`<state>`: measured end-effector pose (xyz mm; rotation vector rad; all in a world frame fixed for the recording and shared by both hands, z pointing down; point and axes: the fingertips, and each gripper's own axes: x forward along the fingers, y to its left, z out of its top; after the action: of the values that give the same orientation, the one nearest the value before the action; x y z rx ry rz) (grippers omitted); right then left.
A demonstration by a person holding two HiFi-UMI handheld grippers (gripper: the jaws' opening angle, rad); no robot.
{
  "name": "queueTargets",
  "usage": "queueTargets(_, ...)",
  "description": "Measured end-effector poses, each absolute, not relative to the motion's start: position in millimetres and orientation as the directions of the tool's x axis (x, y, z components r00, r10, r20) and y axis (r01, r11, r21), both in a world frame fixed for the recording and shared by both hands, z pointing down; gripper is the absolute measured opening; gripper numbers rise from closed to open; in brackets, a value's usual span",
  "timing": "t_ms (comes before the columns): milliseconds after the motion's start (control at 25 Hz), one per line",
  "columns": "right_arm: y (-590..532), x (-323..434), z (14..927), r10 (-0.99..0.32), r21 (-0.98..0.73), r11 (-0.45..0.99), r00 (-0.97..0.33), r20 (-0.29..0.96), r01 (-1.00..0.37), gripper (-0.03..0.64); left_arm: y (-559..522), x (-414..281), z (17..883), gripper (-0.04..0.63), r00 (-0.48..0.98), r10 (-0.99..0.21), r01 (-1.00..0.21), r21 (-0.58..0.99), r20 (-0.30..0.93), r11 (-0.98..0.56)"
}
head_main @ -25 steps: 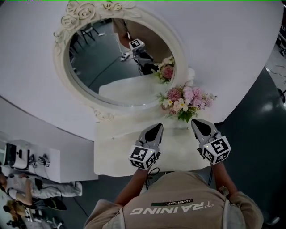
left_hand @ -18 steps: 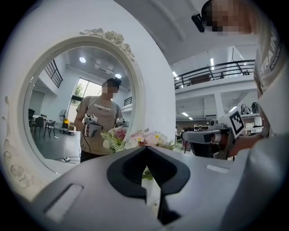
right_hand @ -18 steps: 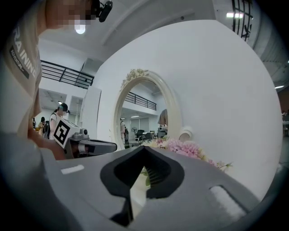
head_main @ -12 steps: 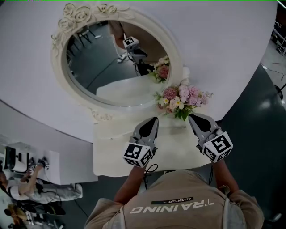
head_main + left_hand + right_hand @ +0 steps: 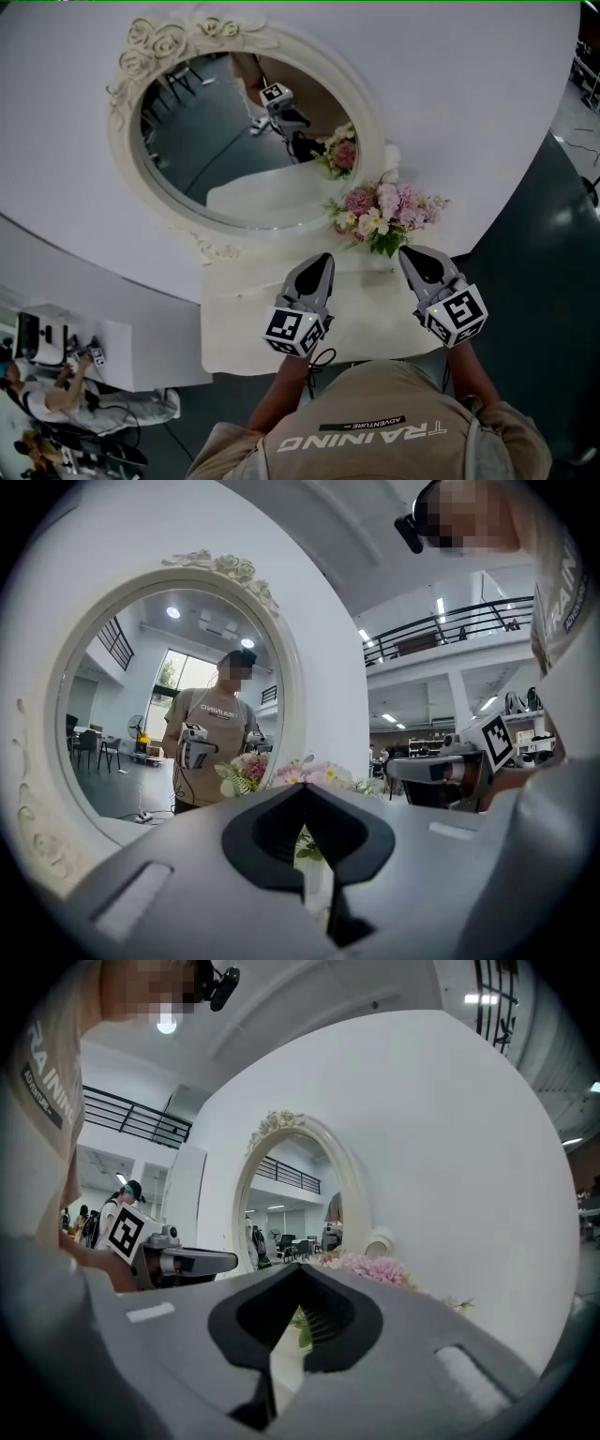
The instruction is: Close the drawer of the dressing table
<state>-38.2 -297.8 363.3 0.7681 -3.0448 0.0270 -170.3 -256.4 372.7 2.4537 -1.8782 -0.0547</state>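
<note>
The white dressing table stands against a curved white wall, under an oval mirror with a carved frame. Its drawer does not show in any view; the table's front edge and the person's body hide that side. My left gripper hovers over the middle of the tabletop, shut and holding nothing. My right gripper hangs over the right part of the top, near the pink flowers, also shut and empty. In the left gripper view the jaws meet before the bouquet.
The flower bouquet stands at the tabletop's back right, next to the mirror frame. Dark floor lies to the right of the table. A low white cabinet and people are at the lower left.
Both grippers stay shut over the tabletop and have hardly moved relative to it. The head view has drifted slightly.
</note>
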Motion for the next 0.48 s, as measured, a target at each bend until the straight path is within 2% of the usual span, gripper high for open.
queueTargets(200, -306, -32, 366, -0.525, -0.009, 0.851, -0.851, 0.016, -0.525, 0.002, -255, -170, 379, 0.018, 0.259, -0.966, -0.963, 0.074, 0.012, -0.258)
queueTargets(480, -303, -35, 371, -0.507, 0.013, 0.862, -0.862, 0.023, -0.507, 0.002, -252, -171, 389, 0.018, 0.25, -0.968, -0.965, 0.093, 0.034, -0.246)
